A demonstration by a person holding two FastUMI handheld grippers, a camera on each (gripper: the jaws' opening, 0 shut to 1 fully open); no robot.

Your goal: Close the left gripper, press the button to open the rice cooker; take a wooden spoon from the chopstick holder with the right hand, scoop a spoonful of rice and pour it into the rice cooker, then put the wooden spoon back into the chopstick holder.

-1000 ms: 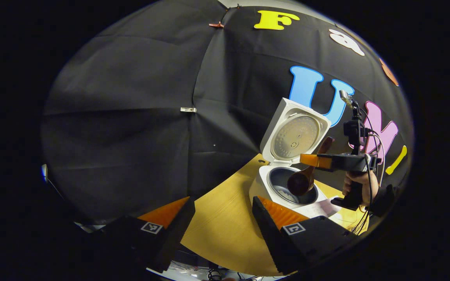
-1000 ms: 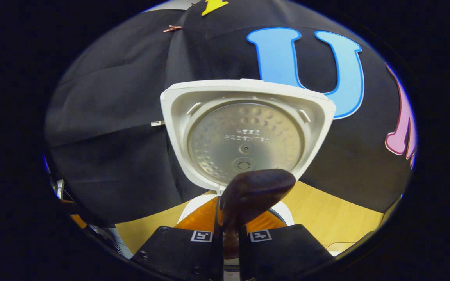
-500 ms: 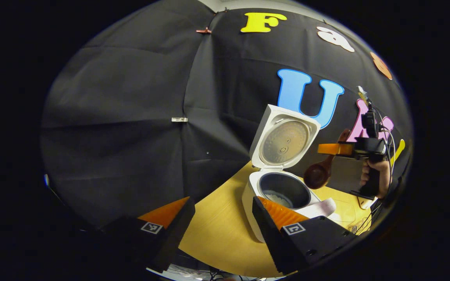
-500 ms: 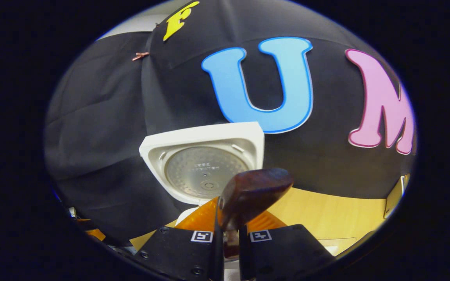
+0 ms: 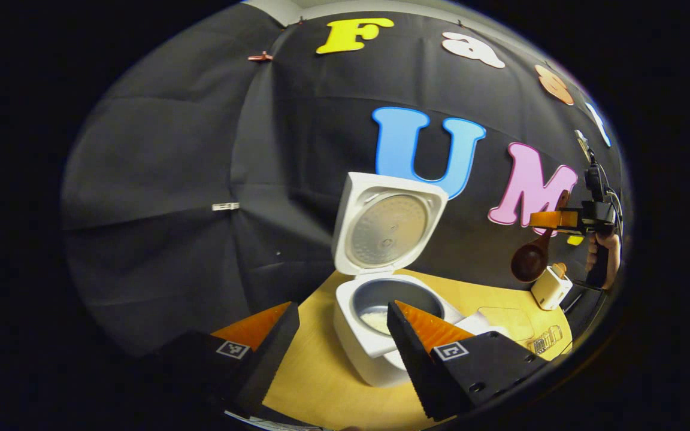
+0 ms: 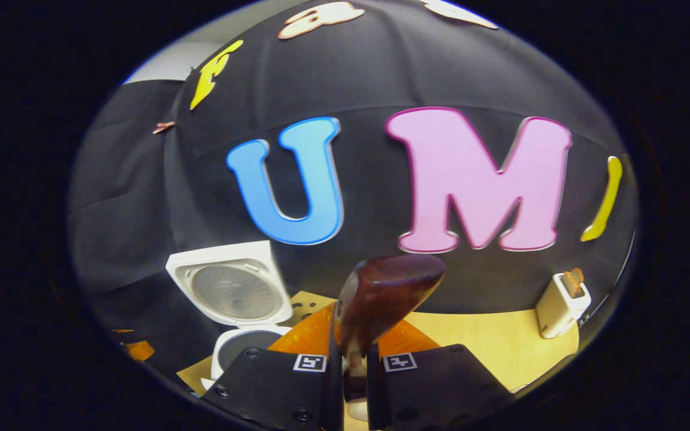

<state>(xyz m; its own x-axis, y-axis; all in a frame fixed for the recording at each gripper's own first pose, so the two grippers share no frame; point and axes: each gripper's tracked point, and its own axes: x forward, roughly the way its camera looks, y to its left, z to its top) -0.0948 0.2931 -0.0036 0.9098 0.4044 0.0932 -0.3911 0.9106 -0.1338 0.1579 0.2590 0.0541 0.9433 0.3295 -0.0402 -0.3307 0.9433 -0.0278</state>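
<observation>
No readable text; rice cooker lid (image 6: 229,291) print too small

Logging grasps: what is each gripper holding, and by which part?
Right gripper grips the wooden spoon by its handle. Left gripper holds nothing.

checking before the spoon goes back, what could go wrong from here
The chopstick holder is small with a narrow opening, so the wooden spoon could miss or tip it. The right gripper pinches the spoon by its handle, bowl hanging low, so it could knock the holder's rim.
</observation>
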